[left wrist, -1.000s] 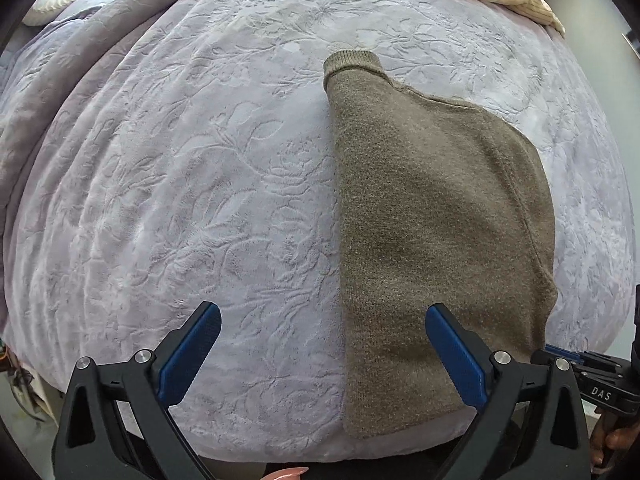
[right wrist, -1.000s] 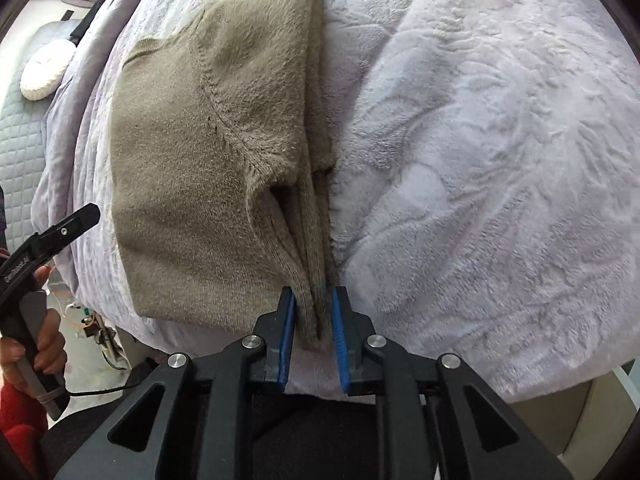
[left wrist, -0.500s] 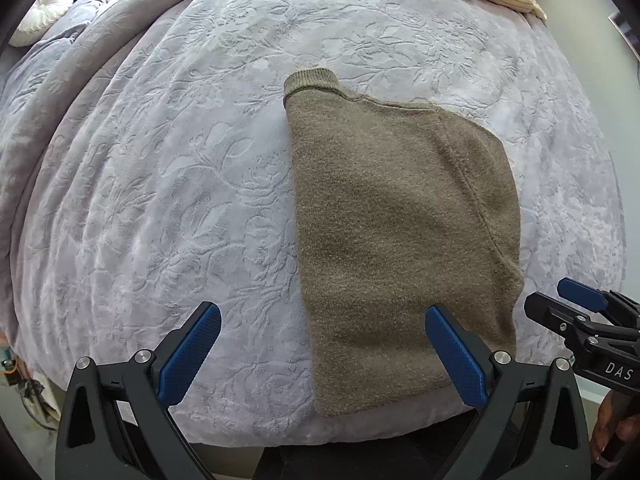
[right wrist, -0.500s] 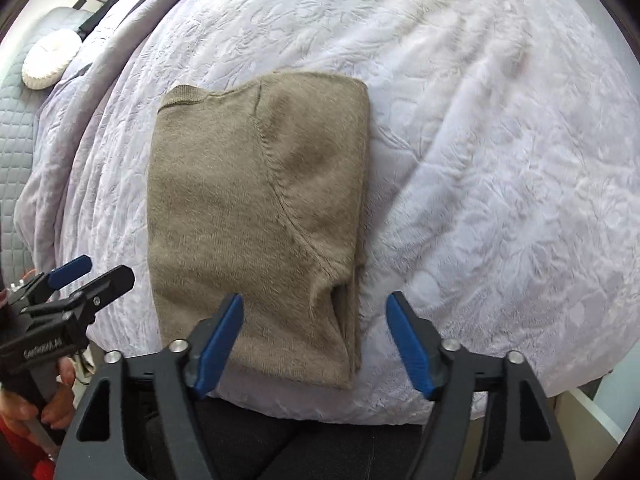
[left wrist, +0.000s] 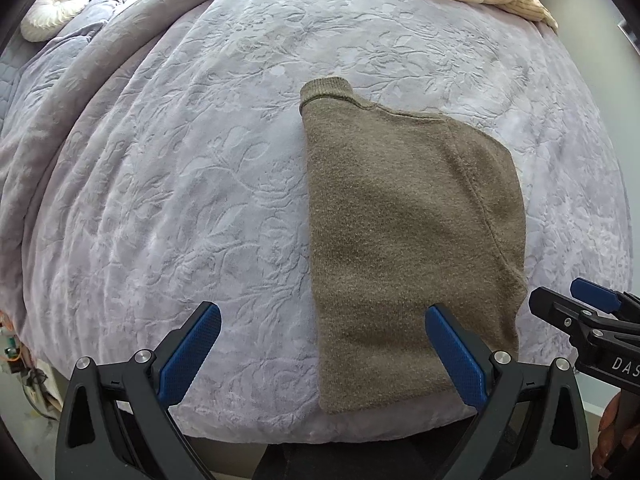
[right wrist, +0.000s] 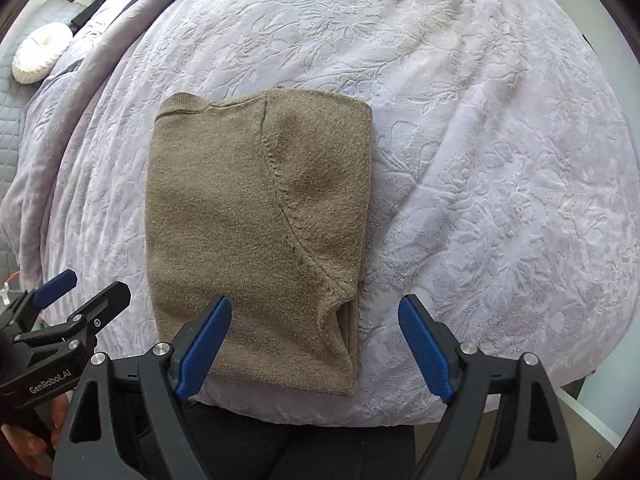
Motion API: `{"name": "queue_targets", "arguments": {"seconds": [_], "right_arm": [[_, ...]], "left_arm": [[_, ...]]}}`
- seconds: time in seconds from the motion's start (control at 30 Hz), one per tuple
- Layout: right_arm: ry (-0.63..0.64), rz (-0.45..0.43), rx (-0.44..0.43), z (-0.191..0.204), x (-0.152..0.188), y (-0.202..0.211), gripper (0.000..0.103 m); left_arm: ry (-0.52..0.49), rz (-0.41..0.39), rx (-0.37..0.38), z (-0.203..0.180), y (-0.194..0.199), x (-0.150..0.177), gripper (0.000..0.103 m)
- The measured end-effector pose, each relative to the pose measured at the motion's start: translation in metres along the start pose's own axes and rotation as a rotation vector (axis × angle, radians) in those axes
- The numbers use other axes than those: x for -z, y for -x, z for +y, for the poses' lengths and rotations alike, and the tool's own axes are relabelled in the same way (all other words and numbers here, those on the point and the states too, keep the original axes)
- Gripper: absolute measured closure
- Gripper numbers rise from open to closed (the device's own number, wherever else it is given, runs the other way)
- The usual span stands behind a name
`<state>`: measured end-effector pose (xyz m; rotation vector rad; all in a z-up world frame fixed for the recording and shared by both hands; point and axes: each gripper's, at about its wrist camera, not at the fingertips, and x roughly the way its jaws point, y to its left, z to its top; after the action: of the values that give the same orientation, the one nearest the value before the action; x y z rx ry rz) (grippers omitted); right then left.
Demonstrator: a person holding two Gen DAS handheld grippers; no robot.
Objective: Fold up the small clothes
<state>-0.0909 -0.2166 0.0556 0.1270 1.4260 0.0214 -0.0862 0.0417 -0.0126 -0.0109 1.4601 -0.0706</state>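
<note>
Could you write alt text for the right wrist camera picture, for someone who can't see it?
A folded olive-brown knit sweater lies flat on a lilac embossed bedspread. The right gripper, seen from above, is opening its blue-padded jaws, holding nothing. The left gripper shows at the left edge.

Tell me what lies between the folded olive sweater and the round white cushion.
Only bare lilac embossed bedspread and its rumpled fold; nothing rests between the sweater and the cushion. The left wrist view shows that stretch best.
</note>
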Motion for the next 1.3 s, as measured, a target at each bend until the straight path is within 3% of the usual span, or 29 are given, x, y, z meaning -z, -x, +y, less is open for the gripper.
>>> {"name": "queue_targets", "arguments": {"seconds": [1.3], "right_arm": [[0.008,0.02,0.03,0.0061,0.0013,-0.0034,0.015]], "left_arm": [[-0.002,0.017,-0.016,-0.0007,-0.0005,0.0024,0.001]]}}
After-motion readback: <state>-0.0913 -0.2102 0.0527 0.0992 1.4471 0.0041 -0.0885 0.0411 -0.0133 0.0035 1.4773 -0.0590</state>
